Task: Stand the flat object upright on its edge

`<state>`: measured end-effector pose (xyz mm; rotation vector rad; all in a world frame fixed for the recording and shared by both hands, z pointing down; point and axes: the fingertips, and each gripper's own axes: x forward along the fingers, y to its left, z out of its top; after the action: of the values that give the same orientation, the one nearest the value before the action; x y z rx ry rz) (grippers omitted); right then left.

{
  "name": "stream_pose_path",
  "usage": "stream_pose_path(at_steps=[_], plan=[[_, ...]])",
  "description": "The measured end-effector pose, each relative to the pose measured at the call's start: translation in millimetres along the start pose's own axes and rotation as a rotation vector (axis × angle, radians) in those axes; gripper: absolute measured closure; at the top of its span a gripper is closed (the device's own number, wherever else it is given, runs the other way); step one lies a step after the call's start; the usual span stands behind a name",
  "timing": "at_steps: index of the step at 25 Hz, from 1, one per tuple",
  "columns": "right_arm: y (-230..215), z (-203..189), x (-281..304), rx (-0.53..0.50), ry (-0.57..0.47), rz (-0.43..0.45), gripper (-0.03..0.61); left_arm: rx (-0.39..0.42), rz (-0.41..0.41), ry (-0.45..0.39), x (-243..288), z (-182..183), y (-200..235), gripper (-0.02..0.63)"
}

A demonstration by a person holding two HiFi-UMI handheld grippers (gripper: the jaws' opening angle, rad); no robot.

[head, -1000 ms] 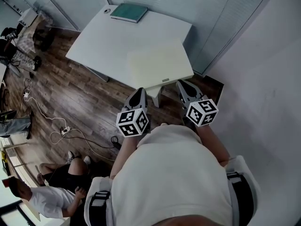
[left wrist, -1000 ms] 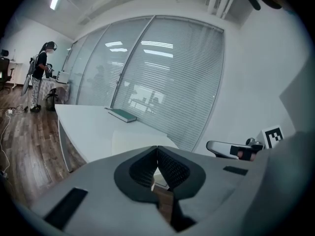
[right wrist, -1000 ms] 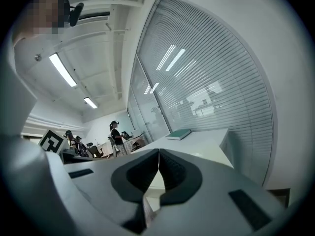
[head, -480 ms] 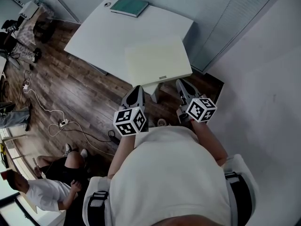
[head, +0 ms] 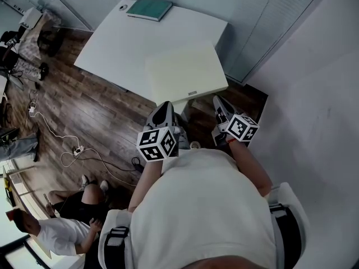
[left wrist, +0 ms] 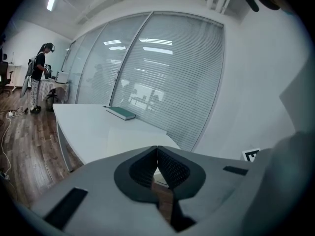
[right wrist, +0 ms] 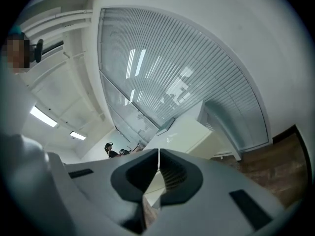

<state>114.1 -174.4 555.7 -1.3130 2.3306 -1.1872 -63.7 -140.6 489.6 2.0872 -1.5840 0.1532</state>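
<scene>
Little has moved: both tools stay low by the body, and the surface (head: 126, 43) sits slightly further up-left in frame.

Head view: left hand-held gripper (head: 166, 105) and right hand-held gripper (head: 217, 100) both hang short of the near edge, clenched on nothing. The teal book (head: 149, 8), likely the flat object, lies flat at the far-left corner, well apart from both. Its long axis runs roughly along the far edge. The left one looks nearer. A cream pad (head: 185, 72) lies between them and the book.

Left gripper view: jaws together, empty. Book (left wrist: 121, 113) is ahead-left, with bare top around it and the blinds close behind.

Right gripper view: jaws together, empty. Book (right wrist: 165, 126) is small, far across.
</scene>
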Motion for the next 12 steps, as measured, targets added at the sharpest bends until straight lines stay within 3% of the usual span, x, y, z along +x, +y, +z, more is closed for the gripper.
stream_pose_path(at_steps=[9, 12], plan=[[-33, -13, 11, 0.232, 0.0, 0.016, 0.542, 0.031, -0.033, 0.013, 25, 9, 1, 0.592], [-35, -17, 19, 0.321, 0.006, 0.057, 0.378, 0.036, -0.039, 0.02, 31, 13, 3, 0.592]])
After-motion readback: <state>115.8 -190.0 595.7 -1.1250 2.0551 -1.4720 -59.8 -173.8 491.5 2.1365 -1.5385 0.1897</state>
